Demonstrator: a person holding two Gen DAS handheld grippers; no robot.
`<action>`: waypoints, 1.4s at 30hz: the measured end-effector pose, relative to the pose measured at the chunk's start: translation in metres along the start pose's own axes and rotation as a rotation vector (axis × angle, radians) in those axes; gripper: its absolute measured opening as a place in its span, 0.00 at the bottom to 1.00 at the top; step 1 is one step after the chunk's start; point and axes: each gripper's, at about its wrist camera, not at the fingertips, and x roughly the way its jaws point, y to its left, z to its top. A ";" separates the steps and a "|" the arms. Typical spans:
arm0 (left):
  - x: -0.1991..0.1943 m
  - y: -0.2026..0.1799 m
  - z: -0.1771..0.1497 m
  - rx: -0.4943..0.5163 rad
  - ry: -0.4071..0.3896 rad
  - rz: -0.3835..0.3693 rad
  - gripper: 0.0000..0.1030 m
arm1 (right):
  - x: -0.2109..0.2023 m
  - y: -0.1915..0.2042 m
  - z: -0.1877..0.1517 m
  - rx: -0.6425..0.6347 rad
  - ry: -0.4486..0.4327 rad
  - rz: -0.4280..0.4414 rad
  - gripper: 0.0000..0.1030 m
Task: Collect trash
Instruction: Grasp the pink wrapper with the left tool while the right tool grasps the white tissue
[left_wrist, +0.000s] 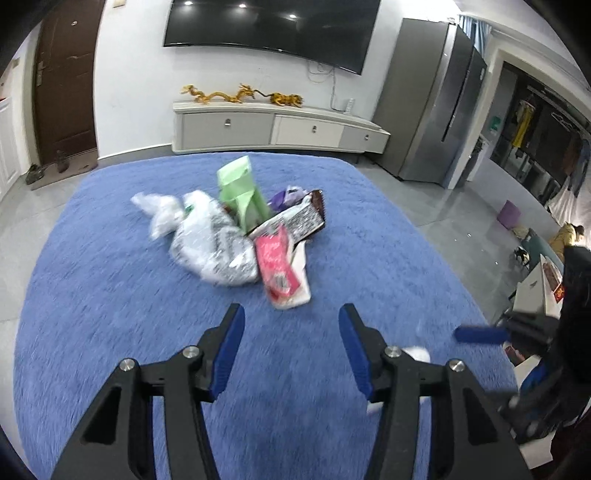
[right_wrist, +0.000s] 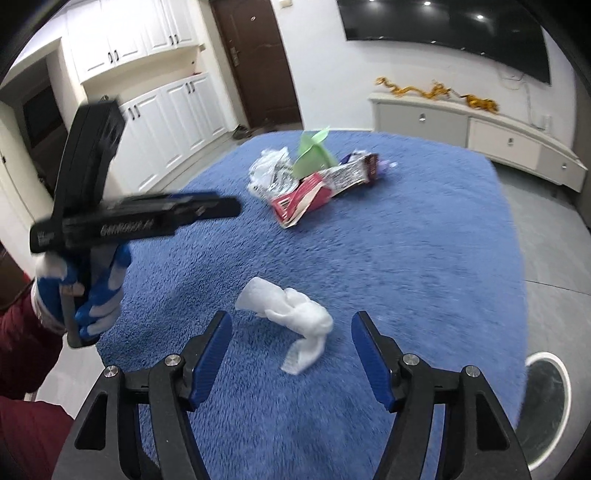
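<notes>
my left gripper (left_wrist: 291, 314) is up over the blue rug (left_wrist: 110, 295), jaws spread wide with nothing between them, looking straight at the trash pile (left_wrist: 240, 236) ahead. in that pile: a crinkled clear plastic bag (left_wrist: 207, 243) on the left, a green pouch (left_wrist: 242, 192) standing up behind it, a dark wrapper with white print (left_wrist: 295, 219) leaning to the right, and a pink packet (left_wrist: 275, 264) nearest to me, lying on something white. all of it is touching in one heap, a bit blurred

my right gripper (right_wrist: 291, 319) is spread wide too, empty, and just past its tips lies a crumpled white tissue (right_wrist: 295, 317) on the rug (right_wrist: 406, 258), on its own, well apart from the pile (right_wrist: 314, 181) further back. from the right wrist view i can see my left hand (right_wrist: 92, 295) in a blue and white glove gripping the other tool's handle

down at the right edge of the rug, on the grey floor, sits a round white-rimmed bin (right_wrist: 546, 402). behind everything, a low white tv cabinet (left_wrist: 280, 127) along the wall
</notes>
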 end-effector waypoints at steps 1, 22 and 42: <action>0.006 -0.002 0.005 0.010 0.003 0.002 0.50 | 0.007 -0.001 0.002 -0.001 0.007 0.014 0.63; 0.108 -0.018 0.026 0.107 0.126 0.045 0.33 | 0.040 -0.017 -0.004 0.008 0.018 0.132 0.27; 0.032 -0.046 -0.013 0.052 0.023 -0.001 0.30 | -0.022 -0.009 -0.039 0.094 -0.062 0.028 0.22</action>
